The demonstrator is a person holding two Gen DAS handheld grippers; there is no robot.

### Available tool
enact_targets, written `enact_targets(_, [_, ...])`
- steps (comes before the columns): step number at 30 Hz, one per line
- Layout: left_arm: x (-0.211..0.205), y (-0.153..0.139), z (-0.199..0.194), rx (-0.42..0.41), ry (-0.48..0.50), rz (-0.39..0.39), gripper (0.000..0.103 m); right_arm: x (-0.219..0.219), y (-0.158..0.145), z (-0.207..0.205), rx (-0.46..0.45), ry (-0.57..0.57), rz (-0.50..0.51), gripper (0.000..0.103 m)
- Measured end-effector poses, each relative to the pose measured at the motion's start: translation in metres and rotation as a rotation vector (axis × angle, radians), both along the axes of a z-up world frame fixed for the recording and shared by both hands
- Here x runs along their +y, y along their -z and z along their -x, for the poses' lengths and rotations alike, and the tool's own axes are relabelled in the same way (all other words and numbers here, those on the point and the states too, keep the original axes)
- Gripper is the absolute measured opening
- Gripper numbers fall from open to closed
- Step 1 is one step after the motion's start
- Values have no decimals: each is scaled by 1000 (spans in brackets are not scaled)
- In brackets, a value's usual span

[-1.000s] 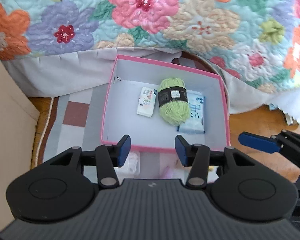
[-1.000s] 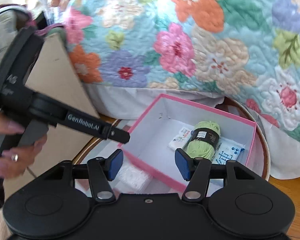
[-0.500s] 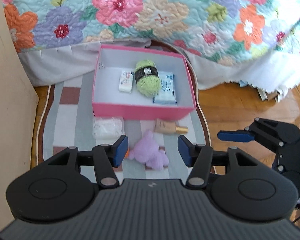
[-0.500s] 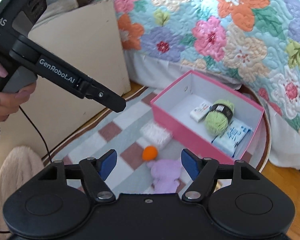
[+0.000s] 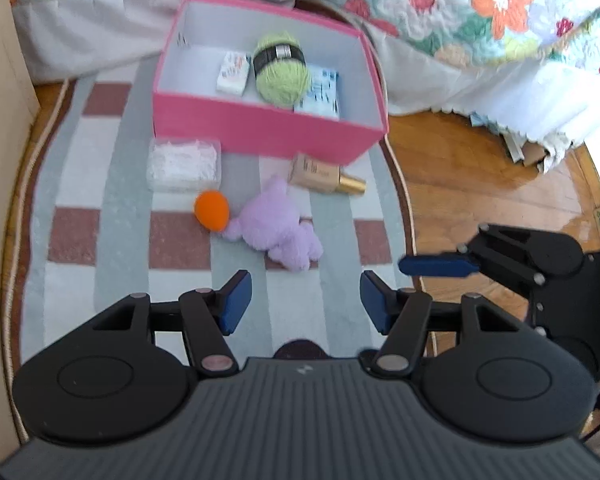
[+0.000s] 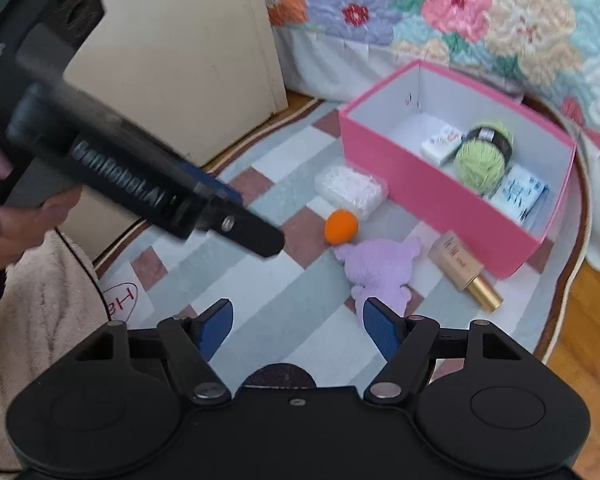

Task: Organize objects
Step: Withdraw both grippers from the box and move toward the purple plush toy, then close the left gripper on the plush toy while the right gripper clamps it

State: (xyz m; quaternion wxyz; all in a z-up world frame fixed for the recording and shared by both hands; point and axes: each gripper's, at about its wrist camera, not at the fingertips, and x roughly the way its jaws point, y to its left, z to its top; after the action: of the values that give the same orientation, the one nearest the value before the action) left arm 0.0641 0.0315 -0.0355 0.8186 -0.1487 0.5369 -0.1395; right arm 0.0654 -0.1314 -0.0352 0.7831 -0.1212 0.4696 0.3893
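At the far left stands a cream cabinet [image 6: 172,52], its base on the wooden floor [image 5: 480,184] beside a striped oval rug [image 5: 116,240] in grey, white and brick-red checks. On the rug, left to right, lie a clear plastic box of white bits [image 5: 184,164], an orange ball [image 5: 211,210] touching a purple plush toy [image 5: 278,230], and a beige bottle with a gold cap [image 5: 326,176] just beside the box wall. Behind them sits the pink box [image 5: 260,128], open-topped, white inside, holding a small white packet [image 5: 233,73], a green yarn ball [image 5: 282,74] and a blue-printed tissue pack [image 5: 318,92] side by side. Beyond it hangs a floral quilt [image 6: 480,12] over a white bed skirt [image 5: 480,76] (the bed edge fills the back of the room). The left gripper [image 5: 305,304] hovers above the rug with its jaws spread, nothing between them; the right gripper [image 6: 296,326] is likewise agape and empty, near the plush toy.
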Motion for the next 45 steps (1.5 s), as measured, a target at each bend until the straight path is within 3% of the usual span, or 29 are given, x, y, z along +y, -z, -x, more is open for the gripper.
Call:
enact_targets(6, [-6,39,-10,36,-9,12,60,9,28,-8,32,29,-5,76])
enact_targets(13, [-8,75,-28,12,-71,54,60,18,66,-21,-86,19,72,76])
enact_targets(17, [-8,98,-40,0,-119,89,60,13,93,-38,-86,45,62,75])
enact_targets(20, [-7,114,-49,30,-140,63,59,14,110,-47,-77,24,112,71])
enact_targets(27, [-7,137,-55,15,-175,80,58,7,131,-61,-107,104,77,73])
enact_targets(30, [-7,142,-55,-8,-183,115,58,7,137,-61,-133,108,92,73])
enact_targets(32, [-9,142,-55,-31,-185,89,58,6,140,-61,-141,117,98,71])
enact_targets(34, [-9,142,-55,-41,-180,67,58,2,142,-61,-149,135,87,58])
enact_targets(35, [-8,142,-55,-43,-178,70,58,-1,141,-62,-149,143,89,57])
enact_targets(38, [-5,140,-53,-53,-176,72,59,-13,138,-62,-144,160,78,56])
enact_targets(45, [-4,133,-55,-102,-166,64,60,-38,139,-71,-200,263,189,61])
